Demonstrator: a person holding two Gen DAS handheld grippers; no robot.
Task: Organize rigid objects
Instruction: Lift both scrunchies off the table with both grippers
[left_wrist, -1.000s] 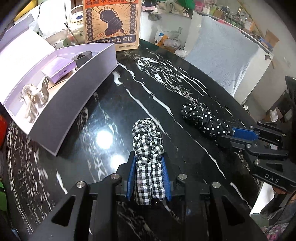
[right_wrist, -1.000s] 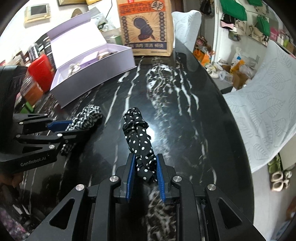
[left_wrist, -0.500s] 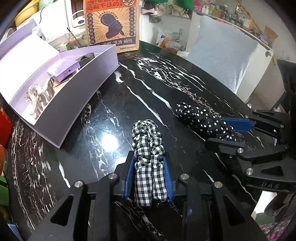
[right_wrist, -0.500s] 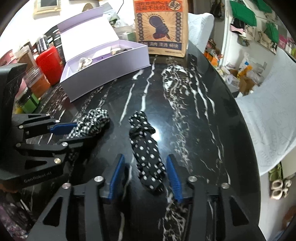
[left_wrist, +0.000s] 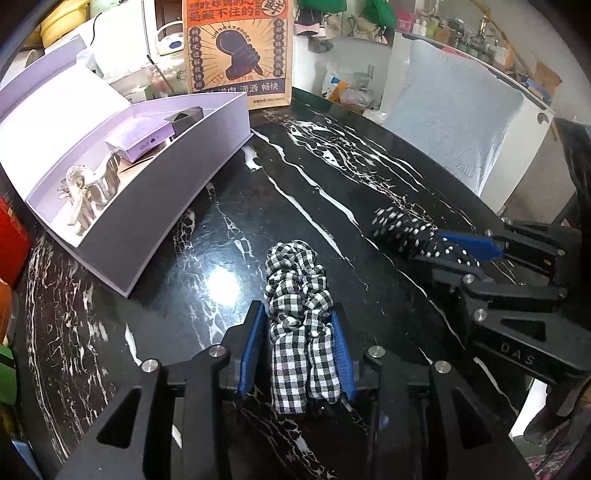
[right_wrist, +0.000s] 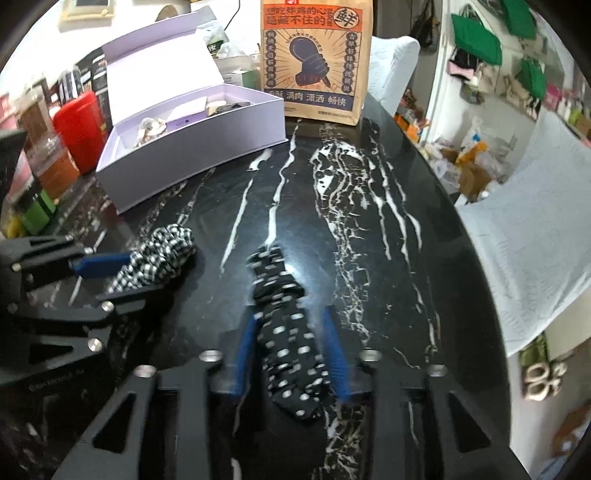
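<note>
A: Your left gripper (left_wrist: 299, 347) has the checked scrunchie (left_wrist: 299, 314) lying lengthwise between its blue pads, long axis along the fingers, far end toward the purple box (left_wrist: 155, 206). The jaws have just been easing apart; the cloth fills the gap and touches both pads, so I cannot tell whether they still press.

B: And your right gripper (right_wrist: 291, 350)?

A: It has the dotted scrunchie (right_wrist: 288, 332) between its pads, also lengthwise, far end toward the orange paper bag (right_wrist: 314, 62) that stands just beside the box. Half a second ago those jaws stood wide with the scrunchie loose on the table (right_wrist: 369, 221); they have just been closing. The frame is smeared — whether the pads press on the cloth, I cannot tell.

B: What does each camera give you alone?

A: Your left view looks down into the box: a silvery claw clip (left_wrist: 88, 192) at the near end, a small lilac carton (left_wrist: 140, 142) farther in, a dark piece beyond it. It also shows the right gripper from the side, blue pad over the dotted cloth. Your right view shows the raised lid, a red container (right_wrist: 83, 125) on the box's far side, and the left gripper side-on with the checked cloth.

B: Against a second ago?

A: Both scrunchies lie on the table short of the box, as before; the dotted one was pinched then too — let go and caught between the pads again since.
</note>
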